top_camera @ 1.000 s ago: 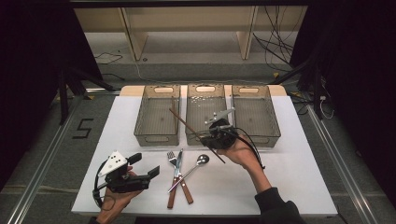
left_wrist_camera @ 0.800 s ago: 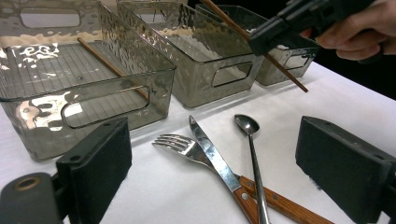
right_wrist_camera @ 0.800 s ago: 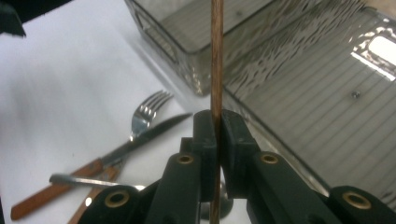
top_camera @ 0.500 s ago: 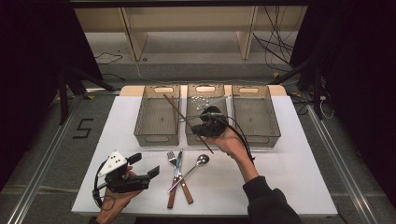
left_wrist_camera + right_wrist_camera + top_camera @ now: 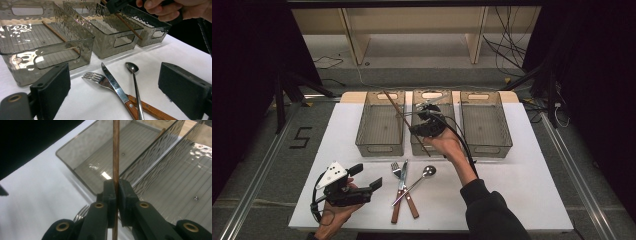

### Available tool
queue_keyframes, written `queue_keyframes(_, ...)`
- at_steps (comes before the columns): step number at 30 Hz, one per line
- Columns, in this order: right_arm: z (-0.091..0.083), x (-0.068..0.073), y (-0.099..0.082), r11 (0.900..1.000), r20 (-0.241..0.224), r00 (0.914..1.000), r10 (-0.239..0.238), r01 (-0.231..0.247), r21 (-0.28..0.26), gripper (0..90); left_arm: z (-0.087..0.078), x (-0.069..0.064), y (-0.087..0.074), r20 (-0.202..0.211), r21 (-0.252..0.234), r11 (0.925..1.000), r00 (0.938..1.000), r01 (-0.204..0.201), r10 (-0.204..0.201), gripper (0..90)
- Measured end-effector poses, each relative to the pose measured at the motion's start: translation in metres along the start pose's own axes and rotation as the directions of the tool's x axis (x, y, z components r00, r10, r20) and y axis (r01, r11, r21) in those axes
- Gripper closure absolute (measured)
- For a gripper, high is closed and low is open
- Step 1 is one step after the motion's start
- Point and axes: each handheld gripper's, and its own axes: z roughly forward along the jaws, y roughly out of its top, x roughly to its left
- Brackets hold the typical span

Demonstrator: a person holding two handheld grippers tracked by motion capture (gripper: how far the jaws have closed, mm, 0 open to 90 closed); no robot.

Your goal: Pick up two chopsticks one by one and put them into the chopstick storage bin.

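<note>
High view showed a floor mark "5" [image 5: 301, 137] at nine o'clock. Right gripper [image 5: 419, 121] clamped a chopstick [image 5: 404, 121] above the left bin [image 5: 381, 125], which held another chopstick [image 5: 60, 36]. Left gripper [image 5: 362, 179] gaped empty.

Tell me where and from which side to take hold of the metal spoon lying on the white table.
Grip the long thin metal spoon on its bare handle stretch just below the bowl, coming straight down from above with jaws across the handle. Lower down, the handle crosses the wooden-handled knife and fork, so a grasp there would probably catch them too.
</note>
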Motion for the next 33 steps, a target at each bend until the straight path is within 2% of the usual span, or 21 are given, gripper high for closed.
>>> queue_keyframes(6, 0.008, 0.000, 0.010, 0.9988, -0.008, 0.9989, 0.047, -0.047, -0.011, 85.8, 0.000, -0.001, 0.000, 0.002, 0.003, 1.0000, 1.0000, -0.004, 0.004, 10.3)
queue_keyframes(19, 0.025, 0.003, 0.033, 0.9950, -0.003, 0.9954, 0.096, -0.096, -0.029, 85.8, 0.000, -0.001, 0.000, 0.008, -0.002, 1.0000, 1.0000, -0.002, 0.002, 10.3)
queue_keyframes(33, 0.040, 0.004, 0.048, 0.9922, 0.024, 0.9922, 0.122, -0.122, -0.029, 85.8, 0.000, -0.001, 0.001, 0.011, -0.002, 1.0000, 0.9999, -0.003, 0.003, 10.3)
